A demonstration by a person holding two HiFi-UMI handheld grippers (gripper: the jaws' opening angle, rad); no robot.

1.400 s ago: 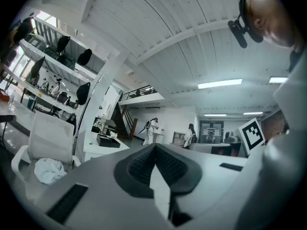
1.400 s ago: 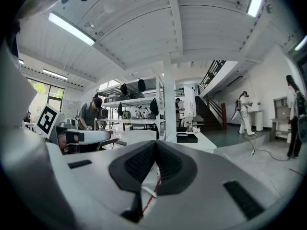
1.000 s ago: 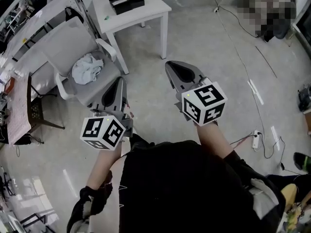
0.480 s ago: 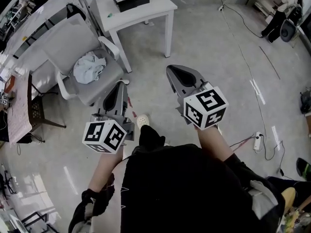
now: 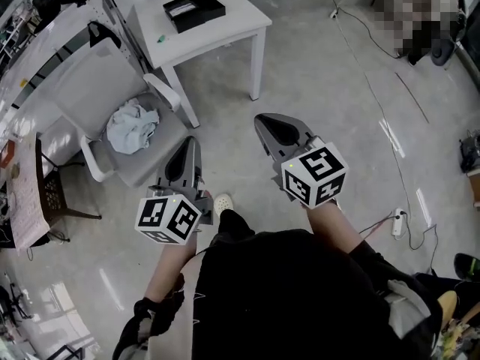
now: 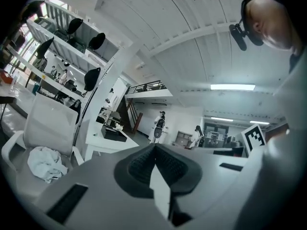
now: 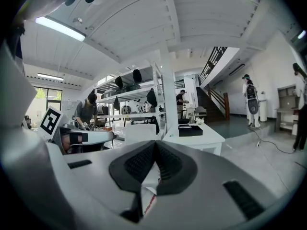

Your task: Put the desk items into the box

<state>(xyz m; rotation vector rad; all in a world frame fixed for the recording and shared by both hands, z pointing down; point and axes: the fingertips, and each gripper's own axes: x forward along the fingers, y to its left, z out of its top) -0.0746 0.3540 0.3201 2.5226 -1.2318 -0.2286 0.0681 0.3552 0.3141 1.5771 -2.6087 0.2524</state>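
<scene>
A black open box (image 5: 193, 10) sits on a small white table (image 5: 232, 28) at the top of the head view, far ahead of both grippers. A small green item (image 5: 160, 39) lies near the table's left edge. My left gripper (image 5: 188, 147) is held over the floor, shut with nothing in it. My right gripper (image 5: 265, 121) is beside it, also shut and empty. In the left gripper view the jaws (image 6: 154, 147) meet, with the box (image 6: 113, 134) far off. The right gripper (image 7: 155, 145) points toward the same box (image 7: 190, 130) on the table (image 7: 201, 140).
A grey chair (image 5: 82, 88) with a crumpled pale cloth (image 5: 132, 125) on its seat stands left of the table. Cables and a power strip (image 5: 396, 220) lie on the floor to the right. Shelving and desks run along the left edge. People stand in the distance.
The view has shifted, so the table and chair now sit a little nearer and further left. Both grippers stay shut and keep about the same pose in front of the body.
</scene>
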